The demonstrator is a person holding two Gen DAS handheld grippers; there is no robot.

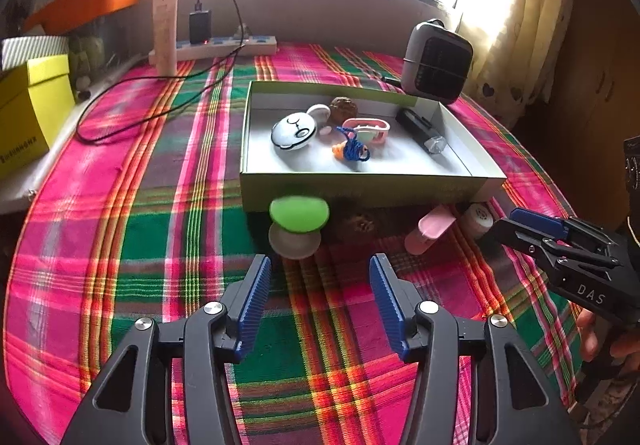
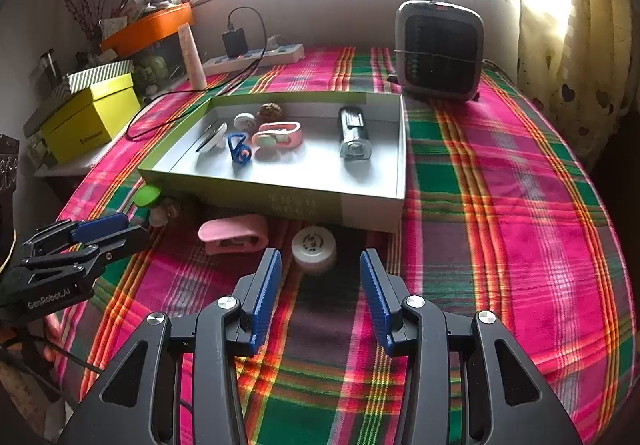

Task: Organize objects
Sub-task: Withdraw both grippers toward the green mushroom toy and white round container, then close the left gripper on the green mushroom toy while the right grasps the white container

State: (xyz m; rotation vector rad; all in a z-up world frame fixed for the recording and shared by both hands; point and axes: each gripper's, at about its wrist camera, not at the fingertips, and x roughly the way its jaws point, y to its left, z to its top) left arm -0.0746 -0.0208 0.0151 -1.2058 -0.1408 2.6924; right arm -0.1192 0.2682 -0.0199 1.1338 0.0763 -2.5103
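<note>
A shallow green-sided box [image 1: 360, 189] [image 2: 304, 201] sits on the plaid table and holds a white round toy [image 1: 294, 131], a black torch [image 1: 420, 129] [image 2: 354, 133], a pink clip [image 1: 368, 127] [image 2: 280, 135], a blue cord piece [image 1: 354, 147] [image 2: 238, 149] and a brown ball [image 1: 343, 107] [image 2: 270, 111]. In front of the box lie a green-and-white round case [image 1: 298, 229] [image 2: 148, 197], a pink clip [image 1: 430, 231] [image 2: 234, 233] and a small white round jar [image 1: 480, 219] [image 2: 314, 247]. My left gripper [image 1: 320, 305] [image 2: 108, 231] is open and empty, just short of the green case. My right gripper [image 2: 320, 297] [image 1: 516, 221] is open and empty, just short of the white jar.
A grey fan heater [image 1: 436, 61] [image 2: 438, 49] stands behind the box. A power strip with charger and cable [image 1: 216, 43] [image 2: 256, 55] lies at the back left. A yellow box [image 1: 28, 117] [image 2: 88, 117] and an orange tray [image 1: 86, 1] sit on a shelf at the left.
</note>
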